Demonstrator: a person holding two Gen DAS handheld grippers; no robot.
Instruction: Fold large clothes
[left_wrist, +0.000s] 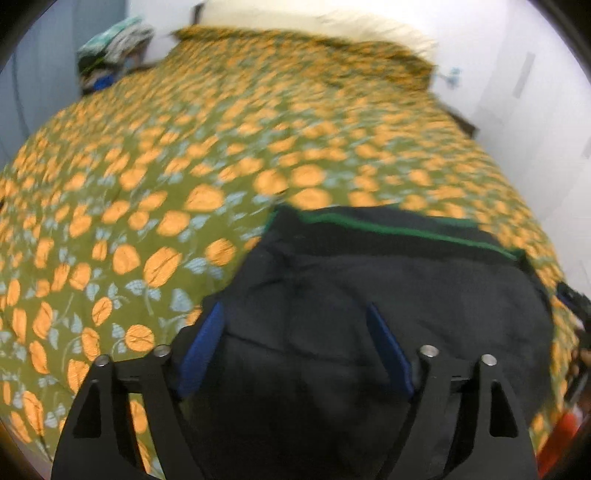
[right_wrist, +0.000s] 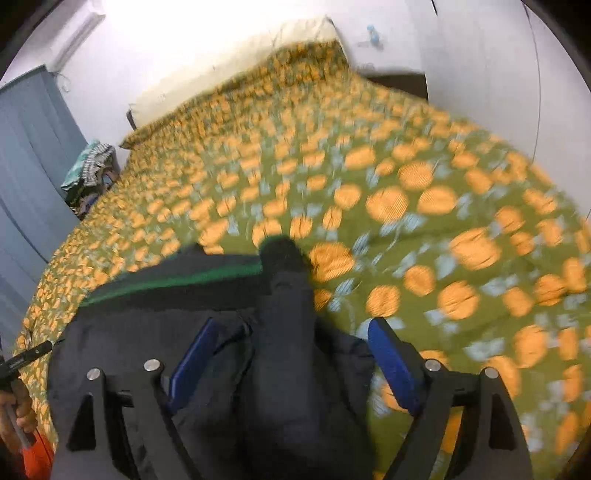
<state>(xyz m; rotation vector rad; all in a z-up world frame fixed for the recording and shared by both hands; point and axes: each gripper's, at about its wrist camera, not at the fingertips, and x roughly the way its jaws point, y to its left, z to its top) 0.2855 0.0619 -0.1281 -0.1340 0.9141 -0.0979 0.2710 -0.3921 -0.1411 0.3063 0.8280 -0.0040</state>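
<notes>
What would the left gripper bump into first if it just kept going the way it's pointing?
Most likely the dark garment lying on the flowered bedspread. The left gripper is open and angled down at the cloth, with nothing seen between them, though the blur makes the gap hard to judge.

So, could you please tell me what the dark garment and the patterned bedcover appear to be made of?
Dark garment: probably a matte black woven or knit fabric, soft enough to crease, with a green stripe near its far edge. Patterned bedcover: seemingly printed cotton-like cloth, dull finish, olive with orange flowers; blur hides the weave.
</notes>
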